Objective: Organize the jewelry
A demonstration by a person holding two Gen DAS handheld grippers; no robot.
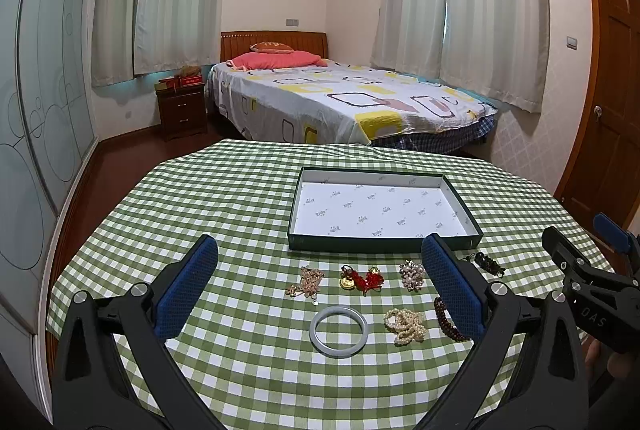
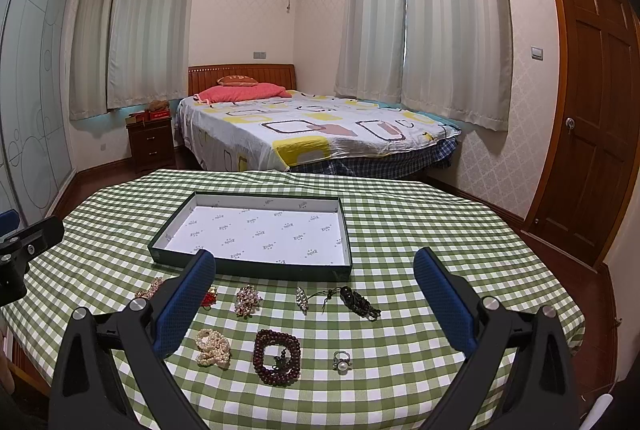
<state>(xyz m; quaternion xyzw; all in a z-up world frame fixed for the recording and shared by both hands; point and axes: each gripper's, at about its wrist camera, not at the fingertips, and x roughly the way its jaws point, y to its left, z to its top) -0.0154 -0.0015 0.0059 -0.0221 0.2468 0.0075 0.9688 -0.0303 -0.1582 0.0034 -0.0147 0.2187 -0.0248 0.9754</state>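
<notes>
An open dark green box (image 1: 384, 244) with a white printed lining lies on the green checked table; it also shows in the right wrist view (image 2: 248, 264). In front of it lie a jade bangle (image 1: 338, 328), a pearl strand (image 1: 404, 326), a red and gold charm (image 1: 360, 280), a beaded cluster (image 1: 412, 274), a dark wooden bead bracelet (image 2: 276, 356), a pearl ring (image 2: 342, 360) and a dark knotted cord (image 2: 360, 302). My left gripper (image 1: 320, 270) is open above the bangle. My right gripper (image 2: 314, 278) is open above the bead bracelet. Both are empty.
The checked tablecloth (image 1: 240, 198) covers the whole table, whose far edge faces a bed (image 1: 340, 102). A nightstand (image 1: 182, 112) stands left of the bed. A wooden door (image 2: 592, 110) is on the right. The right gripper's body (image 1: 592, 286) shows in the left wrist view.
</notes>
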